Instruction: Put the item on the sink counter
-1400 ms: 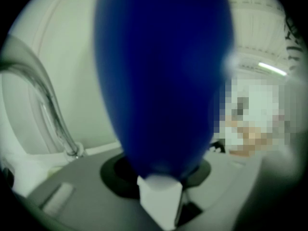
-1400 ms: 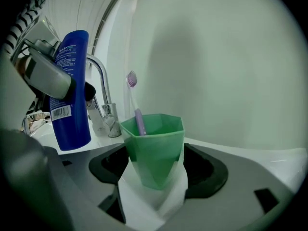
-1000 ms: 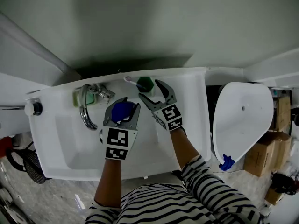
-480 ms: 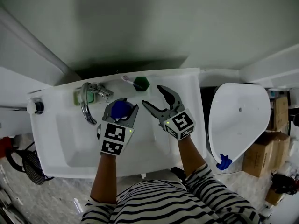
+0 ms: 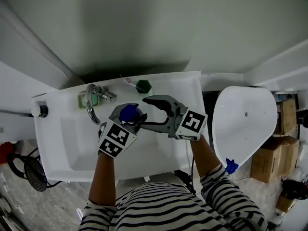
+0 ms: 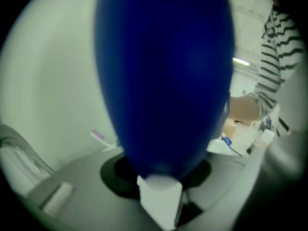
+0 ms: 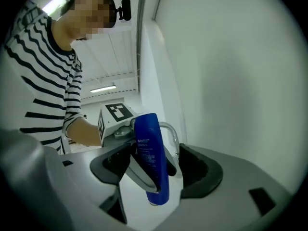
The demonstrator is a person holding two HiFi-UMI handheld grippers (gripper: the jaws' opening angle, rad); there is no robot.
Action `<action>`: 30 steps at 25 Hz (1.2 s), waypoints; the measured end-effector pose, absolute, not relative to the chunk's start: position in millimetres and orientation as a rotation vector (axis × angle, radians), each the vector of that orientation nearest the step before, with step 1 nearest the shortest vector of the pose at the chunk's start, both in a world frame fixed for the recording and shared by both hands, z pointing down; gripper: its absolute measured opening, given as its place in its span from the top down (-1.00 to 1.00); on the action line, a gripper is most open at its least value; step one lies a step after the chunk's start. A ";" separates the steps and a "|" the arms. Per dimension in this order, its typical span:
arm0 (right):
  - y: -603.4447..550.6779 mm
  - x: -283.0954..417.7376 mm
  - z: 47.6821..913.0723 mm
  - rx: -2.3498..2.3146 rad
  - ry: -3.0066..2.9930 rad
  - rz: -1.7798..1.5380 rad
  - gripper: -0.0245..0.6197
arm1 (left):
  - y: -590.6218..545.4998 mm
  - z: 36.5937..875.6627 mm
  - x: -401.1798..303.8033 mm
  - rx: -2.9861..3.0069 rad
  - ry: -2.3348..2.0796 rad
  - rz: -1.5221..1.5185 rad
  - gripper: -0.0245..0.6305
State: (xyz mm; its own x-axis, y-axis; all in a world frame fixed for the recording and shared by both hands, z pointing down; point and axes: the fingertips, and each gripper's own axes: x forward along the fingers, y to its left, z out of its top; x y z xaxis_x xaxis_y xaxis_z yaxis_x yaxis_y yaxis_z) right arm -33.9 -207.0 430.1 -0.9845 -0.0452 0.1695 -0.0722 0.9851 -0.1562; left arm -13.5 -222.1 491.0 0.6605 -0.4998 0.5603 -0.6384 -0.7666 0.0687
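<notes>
Blue bottle (image 5: 128, 115), in the head view, is held above the sink basin (image 5: 72, 148), clamped in the left gripper (image 5: 129, 109), not yet on the counter (image 5: 185, 88). The right gripper (image 5: 143, 112) lies sideways with its jaws spread on either side of the bottle. On the back ledge sit a green item (image 5: 143, 86) and a toothbrush (image 5: 129, 81), with the faucet (image 5: 91, 105) just to the left; a white toilet (image 5: 245, 124) stands well apart to the right. The left gripper view is almost filled by the blue bottle, gripped close to the camera. The right gripper view shows the bottle upright between that gripper's parted jaws, a gap on each side, so nothing is grasped there. This looks like a handover: if the left lets go before the right closes, the bottle would likely drop into the basin. Setting it at the back could also knock the green item or the toothbrush, and the faucet crowds the left side.
</notes>
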 end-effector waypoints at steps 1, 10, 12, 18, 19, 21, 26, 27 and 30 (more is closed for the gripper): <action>-204.1 -36.2 427.7 0.053 -2.959 0.235 -0.05 | -218.4 489.8 -11.2 2.636 -0.880 0.782 0.39; -182.0 -55.1 424.4 -0.177 -2.887 0.118 0.25 | -192.9 489.9 -2.1 2.727 -0.675 0.862 0.39; -175.2 -58.0 422.9 -0.224 -2.879 0.102 0.33 | -187.3 487.2 -1.2 2.745 -0.628 0.854 0.39; -152.3 -66.8 425.9 -0.374 -2.811 0.086 0.35 | -162.8 486.1 3.7 2.796 -0.424 0.882 0.39; -148.7 -67.7 426.7 -0.392 -2.800 0.088 0.39 | -159.4 486.8 4.0 2.797 -0.401 0.891 0.39; -144.7 -69.0 428.7 -0.405 -2.790 0.096 0.41 | -154.8 488.4 2.9 2.792 -0.375 0.910 0.39; -140.8 -71.1 432.5 -0.386 -2.765 0.116 0.42 | -149.1 491.7 1.0 2.778 -0.355 0.916 0.39; -139.9 -71.2 432.4 -0.378 -2.766 0.116 0.42 | -148.2 491.9 0.8 2.777 -0.359 0.915 0.39; -139.5 -70.9 430.5 -0.328 -2.776 0.097 0.42 | -148.9 489.2 -1.6 2.781 -0.403 0.897 0.39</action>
